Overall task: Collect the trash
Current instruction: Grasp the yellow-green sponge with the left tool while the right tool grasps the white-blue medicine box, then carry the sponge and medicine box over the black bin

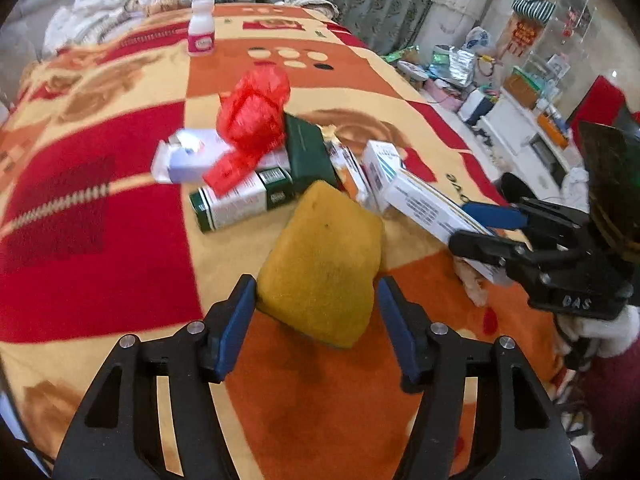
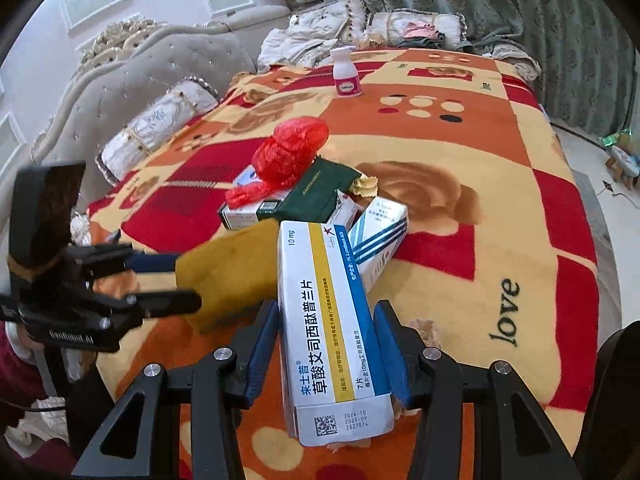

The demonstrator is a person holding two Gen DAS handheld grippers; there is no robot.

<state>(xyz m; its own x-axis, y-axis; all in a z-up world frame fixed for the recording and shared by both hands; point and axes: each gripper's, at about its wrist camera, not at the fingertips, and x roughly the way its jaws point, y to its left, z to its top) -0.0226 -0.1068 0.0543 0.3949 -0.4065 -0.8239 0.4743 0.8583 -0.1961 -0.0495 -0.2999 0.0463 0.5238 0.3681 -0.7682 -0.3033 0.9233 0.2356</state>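
Patterned blanket [image 2: 500, 200] covers the bed; tufted grey headboard [image 2: 132, 80] behind; green curtains [image 2: 520, 12] beyond.

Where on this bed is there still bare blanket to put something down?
Bare blanket lies between the white bottle and the red bag, and on the side with the word "love". The middle is crowded: piled boxes, the yellow sponge and both claws.
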